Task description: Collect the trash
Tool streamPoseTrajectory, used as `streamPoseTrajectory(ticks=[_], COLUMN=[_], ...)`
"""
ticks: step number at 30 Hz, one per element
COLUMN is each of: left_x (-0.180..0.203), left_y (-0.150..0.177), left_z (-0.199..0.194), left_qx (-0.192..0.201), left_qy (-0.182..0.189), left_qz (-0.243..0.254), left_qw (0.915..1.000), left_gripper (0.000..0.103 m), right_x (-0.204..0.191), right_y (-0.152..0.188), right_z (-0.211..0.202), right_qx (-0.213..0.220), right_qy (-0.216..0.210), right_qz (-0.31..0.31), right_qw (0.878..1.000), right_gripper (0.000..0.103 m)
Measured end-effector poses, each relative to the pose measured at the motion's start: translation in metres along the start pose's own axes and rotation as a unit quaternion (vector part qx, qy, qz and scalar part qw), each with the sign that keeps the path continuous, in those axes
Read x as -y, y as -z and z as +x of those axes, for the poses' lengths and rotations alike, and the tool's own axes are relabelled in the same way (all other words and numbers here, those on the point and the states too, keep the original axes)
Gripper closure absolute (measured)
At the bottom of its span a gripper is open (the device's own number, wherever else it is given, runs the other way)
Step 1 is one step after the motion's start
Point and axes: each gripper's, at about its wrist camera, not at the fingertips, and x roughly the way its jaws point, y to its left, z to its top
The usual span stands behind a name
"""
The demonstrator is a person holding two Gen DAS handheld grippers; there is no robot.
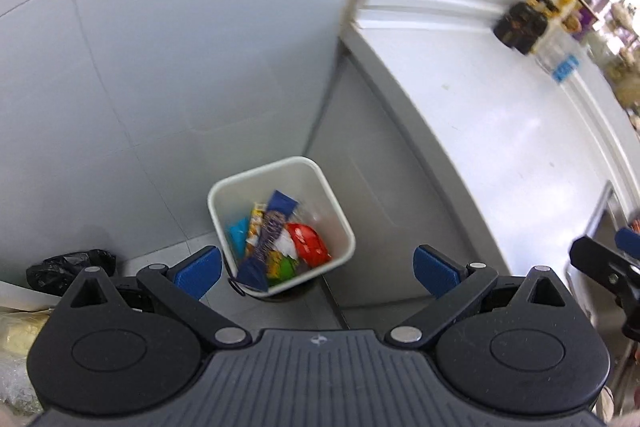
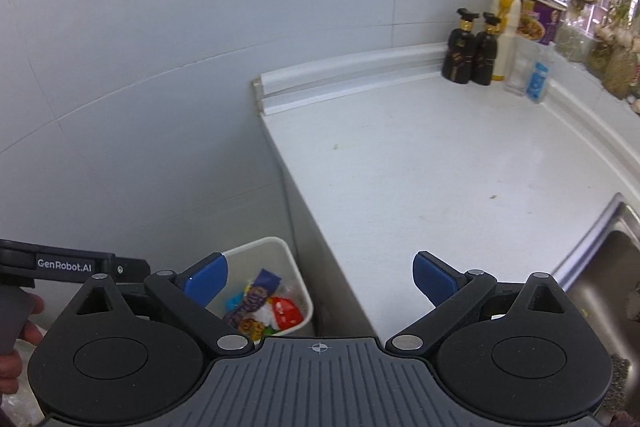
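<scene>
A white square trash bin stands on the floor in the corner between the wall and the counter's end. Inside lie several colourful wrappers, among them blue, yellow, green and red ones. My left gripper hangs open high above the bin with nothing between its blue pads. In the right wrist view the bin shows low beside the counter, its wrappers visible. My right gripper is open and empty, over the counter's edge. The left gripper's body reaches in from the left.
The white counter has two dark bottles, a yellow-capped bottle, a clear container and a box at its back right. A steel sink lies at right. A black bag sits on the floor at left.
</scene>
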Motion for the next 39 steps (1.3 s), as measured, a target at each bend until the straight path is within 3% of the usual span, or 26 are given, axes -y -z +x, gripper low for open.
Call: streamPoseTrajectory(ticks=[11, 27, 39], left_x=[0.048, 0.060, 0.061], left_y=[0.013, 0.020, 0.019], left_z=[-0.020, -0.024, -0.024], left_qx=[0.020, 0.021, 0.020], left_qy=[-0.029, -0.059, -0.059], left_qz=[0.038, 0.032, 0.034], left_qw=[0.9987, 0.9975, 0.9975], left_gripper=[0.001, 0.001, 0.001], right_x=[0.006, 0.020, 0.021], right_y=[-0.004, -0.004, -0.003], right_z=[-0.034, -0.039, -0.039], right_qx=[0.009, 0.006, 0.004], right_qy=[0.015, 0.012, 0.023], right_qz=[-0.009, 0.019, 0.027], right_qw=[1.000, 1.000, 0.999], right_gripper=[0.002, 0.001, 0.001])
